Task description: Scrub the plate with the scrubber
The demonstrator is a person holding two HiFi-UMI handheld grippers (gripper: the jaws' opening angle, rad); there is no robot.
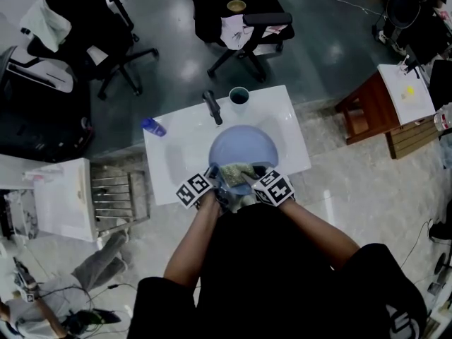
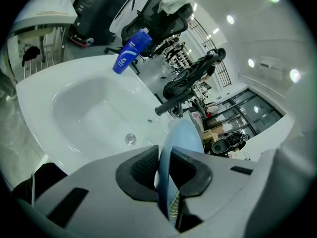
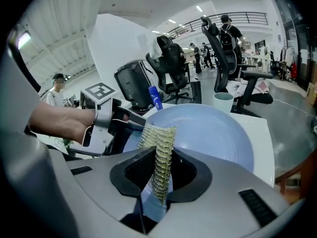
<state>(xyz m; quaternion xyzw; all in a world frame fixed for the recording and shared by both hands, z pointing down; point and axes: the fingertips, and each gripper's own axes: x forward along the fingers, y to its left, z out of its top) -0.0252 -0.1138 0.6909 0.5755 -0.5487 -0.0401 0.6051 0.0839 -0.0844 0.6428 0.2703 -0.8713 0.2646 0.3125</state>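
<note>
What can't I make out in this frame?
- Head view: near rim of the plate, under the scrubber, left hand-held gripper and right hand-held gripper.
- Left gripper view: the plate's face, seen edge-on.
- Right gripper view: the sink basin, behind the plate.
- Bottle label: too small or blurred everywhere.

One white sink (image 1: pixel 291 131) carries one pale blue plate (image 1: pixel 244 145), one scrubber (image 1: pixel 239 173), one dark tap (image 1: pixel 212 107), one cup (image 1: pixel 239 96) and one blue bottle (image 1: pixel 152 126). Behind it stand two black office chairs, the left chair (image 1: pixel 92 20) and the right chair (image 1: pixel 244 20). One wooden stool (image 1: pixel 364 104) stands at the right.
</note>
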